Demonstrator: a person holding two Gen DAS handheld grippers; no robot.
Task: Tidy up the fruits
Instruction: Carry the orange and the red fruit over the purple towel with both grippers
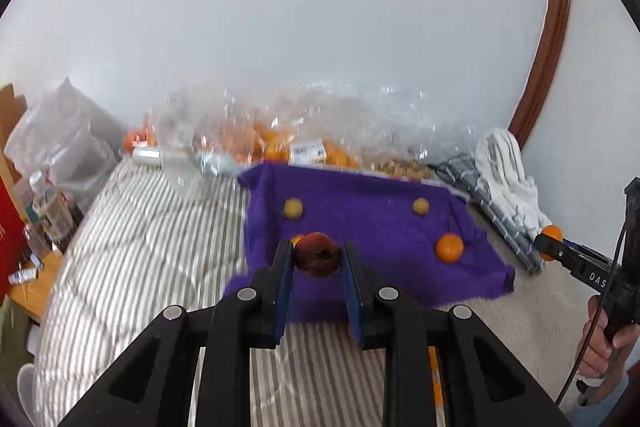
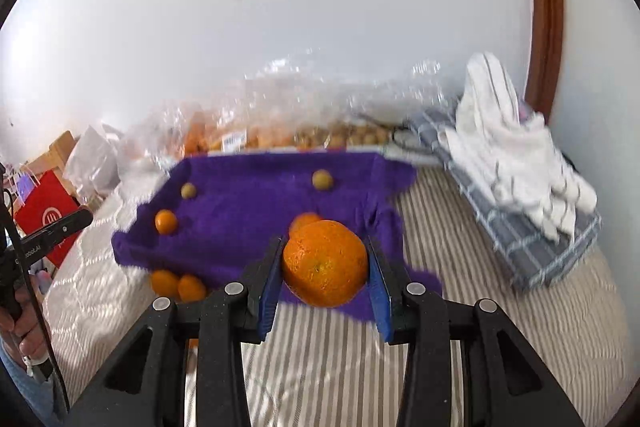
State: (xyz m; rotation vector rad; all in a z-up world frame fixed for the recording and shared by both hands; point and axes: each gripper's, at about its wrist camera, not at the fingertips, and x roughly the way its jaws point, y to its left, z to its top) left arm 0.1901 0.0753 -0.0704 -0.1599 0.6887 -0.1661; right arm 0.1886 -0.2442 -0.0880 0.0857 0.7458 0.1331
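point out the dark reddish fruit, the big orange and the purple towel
dark reddish fruit (image 1: 317, 254), left wrist view, middle of its front face, between the gripper's pads
big orange (image 2: 325, 263), right wrist view, centre of its peel, near the stem dimple
purple towel (image 1: 360, 203), left wrist view, bare patch between the two small yellowish fruits

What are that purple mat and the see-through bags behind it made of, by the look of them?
The purple mat looks like a soft, fuzzy fabric, perhaps fleece or terry: its surface is matte and napped, and its edges droop and wrinkle. The see-through bags look like thin, glossy plastic film: they crinkle, catch bright glints, and orange fruit shows through them.
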